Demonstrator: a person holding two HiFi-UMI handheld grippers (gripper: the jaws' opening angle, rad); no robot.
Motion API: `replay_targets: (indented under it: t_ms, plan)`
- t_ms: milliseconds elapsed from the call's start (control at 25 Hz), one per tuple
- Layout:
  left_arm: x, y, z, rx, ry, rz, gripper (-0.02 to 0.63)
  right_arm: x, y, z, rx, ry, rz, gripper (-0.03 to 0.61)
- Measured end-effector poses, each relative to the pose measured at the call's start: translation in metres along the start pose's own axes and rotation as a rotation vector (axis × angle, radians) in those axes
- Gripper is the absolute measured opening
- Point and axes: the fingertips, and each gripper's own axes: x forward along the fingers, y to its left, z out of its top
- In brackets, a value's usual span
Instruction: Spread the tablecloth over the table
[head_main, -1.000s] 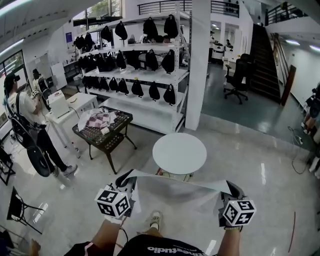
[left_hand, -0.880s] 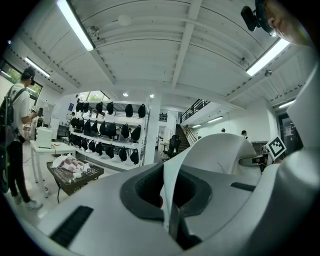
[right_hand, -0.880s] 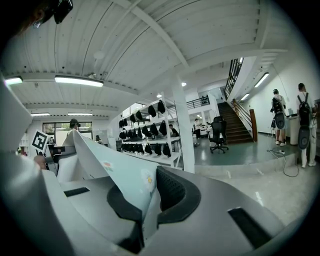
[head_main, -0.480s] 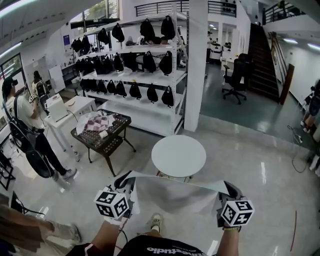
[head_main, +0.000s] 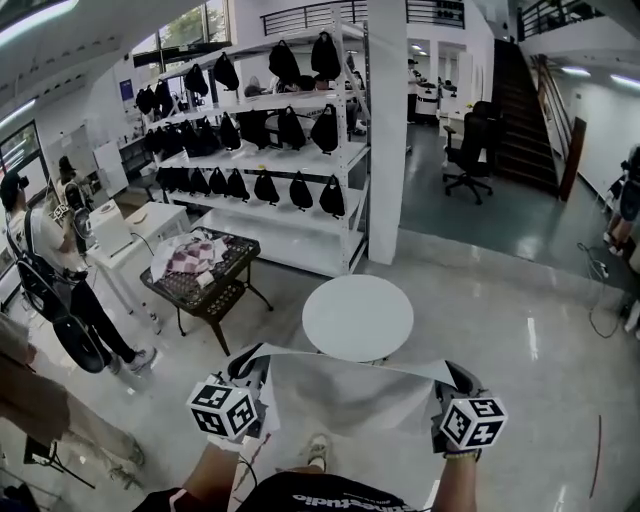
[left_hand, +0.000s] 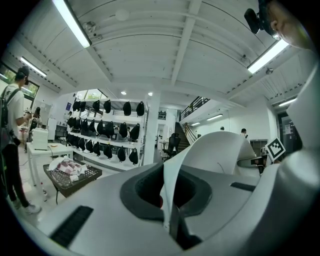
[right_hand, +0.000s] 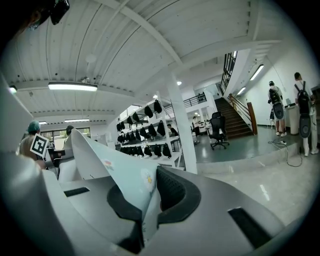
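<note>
A white tablecloth (head_main: 350, 395) hangs stretched between my two grippers, its top edge taut just in front of the round white table (head_main: 357, 317). My left gripper (head_main: 247, 368) is shut on the cloth's left corner (left_hand: 172, 192). My right gripper (head_main: 455, 378) is shut on the right corner, where a small daisy print shows on the cloth (right_hand: 131, 187). The cloth's lower part drapes down towards my legs. The table top is bare and lies beyond the cloth, apart from it.
A black wire table (head_main: 200, 280) with folded cloths stands at the left. White shelves (head_main: 280, 150) of black bags and a white pillar (head_main: 385, 130) rise behind the round table. A person (head_main: 45, 270) stands at the far left, with another passing at the lower left.
Both grippers have carried the stretched cloth forward, nearer the round table. The view has advanced with them, and a person has crossed the lower left corner.
</note>
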Motion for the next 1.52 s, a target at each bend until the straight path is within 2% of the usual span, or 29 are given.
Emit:
replay_targets:
  t_ms: [480, 840, 1520]
  plan:
    - [0.058, 0.024, 0.01, -0.039, -0.01, -0.018, 0.018, 0.043, -0.013, 0.026, 0.003, 0.02, -0.013, 0.032]
    - [0.125, 0.046, 0.025, -0.06, -0.028, -0.061, 0.018, 0.089, -0.031, 0.052, 0.001, 0.024, -0.049, 0.032]
    - [0.221, 0.118, 0.051, -0.106, -0.054, -0.121, 0.018, 0.182, -0.027, 0.095, 0.029, 0.008, -0.136, 0.032]
